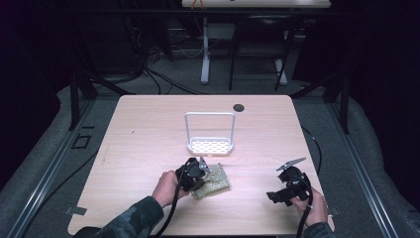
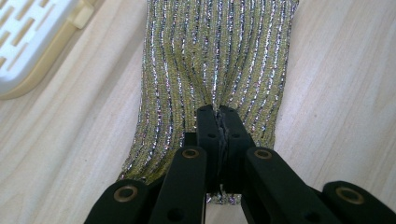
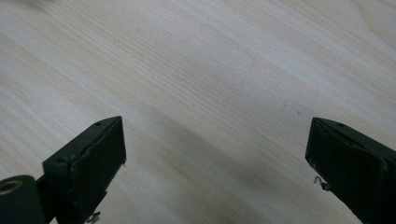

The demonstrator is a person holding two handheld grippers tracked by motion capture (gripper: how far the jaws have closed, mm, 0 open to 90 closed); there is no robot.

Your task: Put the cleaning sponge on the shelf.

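A: On the left of the high view, what is the left hand-held gripper (image 1: 202,174) doing?

B: It is clenched on the near edge of a cloth (image 1: 212,181), a glittery green ribbed piece lying flat on the tabletop (image 1: 143,134). In the left gripper view the jaws meet with a fold of the cloth (image 2: 215,60) pinched between them, fabric bunching at the tips of the left hand-held gripper (image 2: 219,116).

A: And where does the cloth sit?

B: Near the tabletop's front edge, just left of centre, close in front of a white rack (image 1: 210,133). The rack's perforated tray stands just beyond the cloth, its tall wire handle upright. A corner of the rack (image 2: 32,42) shows at the top left of the left gripper view, apart from the cloth.

A: Anything further back?

B: A dark round spot (image 1: 238,107) near the tabletop's far edge, right of the rack.

A: And on the right?

B: The right hand-held gripper (image 1: 277,194) is held low over bare wood near the front right corner, well apart from the cloth. It is released: in the right gripper view the right hand-held gripper (image 3: 215,158) has its jaws spread wide, with wood grain alone between them
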